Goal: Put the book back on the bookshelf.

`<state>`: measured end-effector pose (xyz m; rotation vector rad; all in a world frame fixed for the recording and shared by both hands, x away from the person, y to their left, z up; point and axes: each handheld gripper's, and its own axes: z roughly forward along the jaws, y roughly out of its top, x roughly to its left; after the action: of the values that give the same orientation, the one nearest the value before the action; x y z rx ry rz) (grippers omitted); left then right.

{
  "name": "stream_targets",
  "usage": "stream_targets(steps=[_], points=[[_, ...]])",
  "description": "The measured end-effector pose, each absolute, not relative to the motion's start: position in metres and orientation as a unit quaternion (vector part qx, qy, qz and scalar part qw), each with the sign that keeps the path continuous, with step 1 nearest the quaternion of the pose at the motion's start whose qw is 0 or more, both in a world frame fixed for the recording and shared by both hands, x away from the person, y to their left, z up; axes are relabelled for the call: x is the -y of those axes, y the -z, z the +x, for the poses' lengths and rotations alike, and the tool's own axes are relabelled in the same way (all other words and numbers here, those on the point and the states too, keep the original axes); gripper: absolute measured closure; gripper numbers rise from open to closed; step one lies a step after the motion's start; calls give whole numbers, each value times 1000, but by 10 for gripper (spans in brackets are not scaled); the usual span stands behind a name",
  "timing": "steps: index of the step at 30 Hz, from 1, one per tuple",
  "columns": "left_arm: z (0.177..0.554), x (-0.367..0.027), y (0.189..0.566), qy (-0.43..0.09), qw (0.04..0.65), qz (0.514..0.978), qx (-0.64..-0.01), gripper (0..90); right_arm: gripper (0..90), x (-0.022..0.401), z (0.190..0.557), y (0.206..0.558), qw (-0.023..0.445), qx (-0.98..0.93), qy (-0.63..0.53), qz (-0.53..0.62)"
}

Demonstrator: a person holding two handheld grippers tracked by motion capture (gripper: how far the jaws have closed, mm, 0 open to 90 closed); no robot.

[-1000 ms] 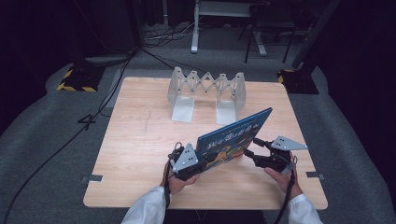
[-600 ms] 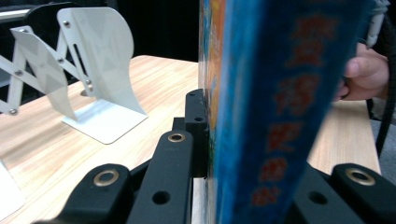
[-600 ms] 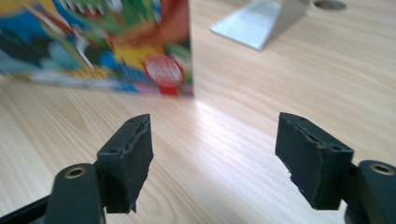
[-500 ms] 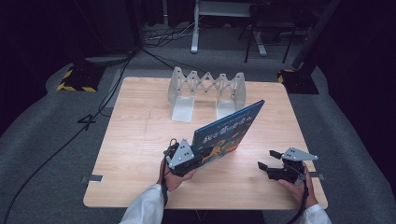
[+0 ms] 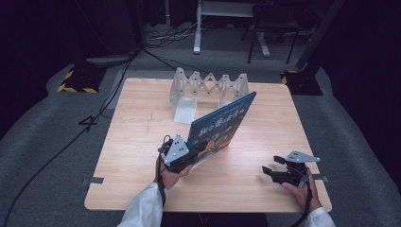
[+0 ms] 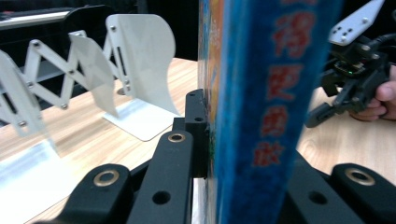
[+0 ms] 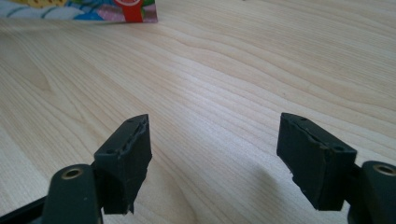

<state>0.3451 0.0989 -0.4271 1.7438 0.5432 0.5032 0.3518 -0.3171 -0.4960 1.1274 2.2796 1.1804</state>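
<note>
Nearest the worktop's (image 5: 142, 189) front edge, the right tongs (image 5: 272, 172) sit low over the wood close to the front right corner, held in a hand that comes in from below. Their jaws have just been opening and now stand wide apart with nothing between them; the right gripper view shows bare wood grain in the gap and a corner of the book's colourful cover at its top edge.

A little further in, left of the middle of the front edge, the left tongs (image 5: 182, 158) are clamped on the lower near corner of a blue picture book (image 5: 222, 125). The book is lifted off the wood and tilted, its far corner rising toward the back right. In the left gripper view its spine (image 6: 271, 107) stands between the black jaws, which press on both covers.

Beyond the book, near the back edge, a white folding book rack (image 5: 208, 87) stands with its end plates upright.
</note>
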Motion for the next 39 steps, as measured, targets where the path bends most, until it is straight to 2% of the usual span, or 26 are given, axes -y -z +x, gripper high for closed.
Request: stream_targets(steps=[30,39], points=[[369,-152,407,-285,558,718,-304,830,284,311,353,500,166,-817,-392,389],[380,-170,405,-306,564,688,-338,829,284,311,353,500,165,-820,-390,386]])
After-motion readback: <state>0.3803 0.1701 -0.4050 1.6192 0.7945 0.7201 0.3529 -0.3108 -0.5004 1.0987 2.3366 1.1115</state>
